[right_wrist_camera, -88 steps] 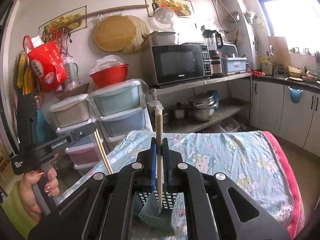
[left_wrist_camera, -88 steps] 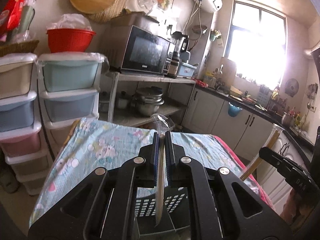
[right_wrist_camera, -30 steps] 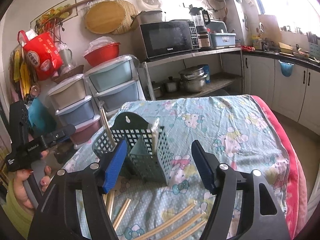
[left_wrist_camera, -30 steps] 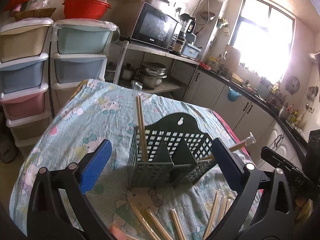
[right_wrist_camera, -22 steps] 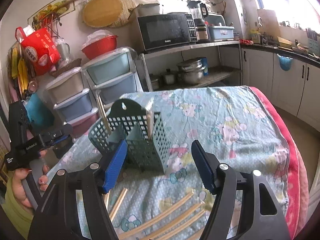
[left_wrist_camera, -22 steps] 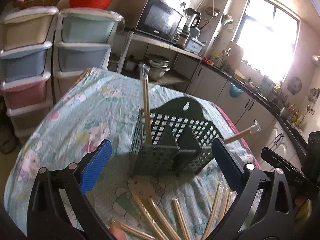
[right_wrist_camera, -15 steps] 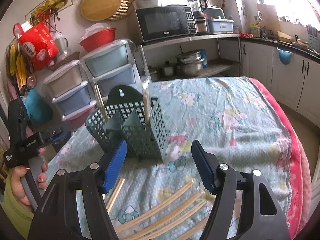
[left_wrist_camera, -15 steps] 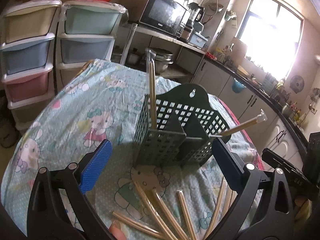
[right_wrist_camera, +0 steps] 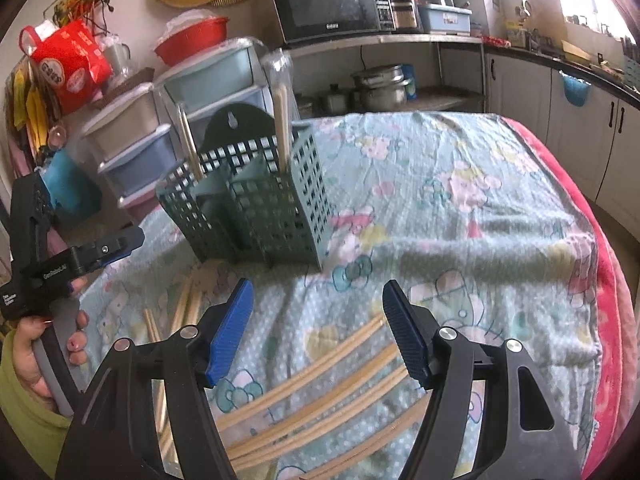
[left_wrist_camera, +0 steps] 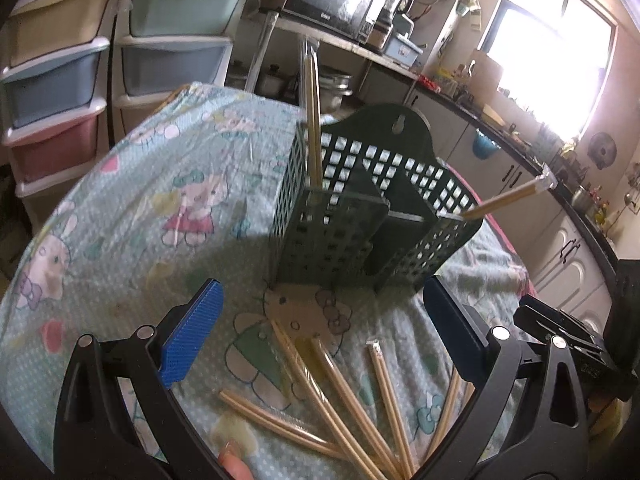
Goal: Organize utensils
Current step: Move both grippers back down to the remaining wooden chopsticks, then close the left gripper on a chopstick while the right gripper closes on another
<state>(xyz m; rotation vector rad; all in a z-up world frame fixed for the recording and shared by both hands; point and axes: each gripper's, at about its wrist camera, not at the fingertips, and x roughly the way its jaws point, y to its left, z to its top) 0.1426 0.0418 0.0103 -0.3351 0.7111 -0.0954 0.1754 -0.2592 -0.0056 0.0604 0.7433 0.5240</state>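
- We hold both grippers tilted down over the table: the left gripper [left_wrist_camera: 320, 328] spreads its jaws wide with nothing between them, and the right gripper [right_wrist_camera: 318, 328] stands open too, also bare.
- Beneath them loose chopsticks [right_wrist_camera: 320, 364] fan out on the cloth [right_wrist_camera: 460, 208]; we see about six wrapped sticks from the left view.
- Beyond stands one dark green basket [left_wrist_camera: 360, 216], perforated, with three compartments; two wrapped pairs stand in it, one upright [left_wrist_camera: 313, 120], one leaning out [left_wrist_camera: 508, 196].
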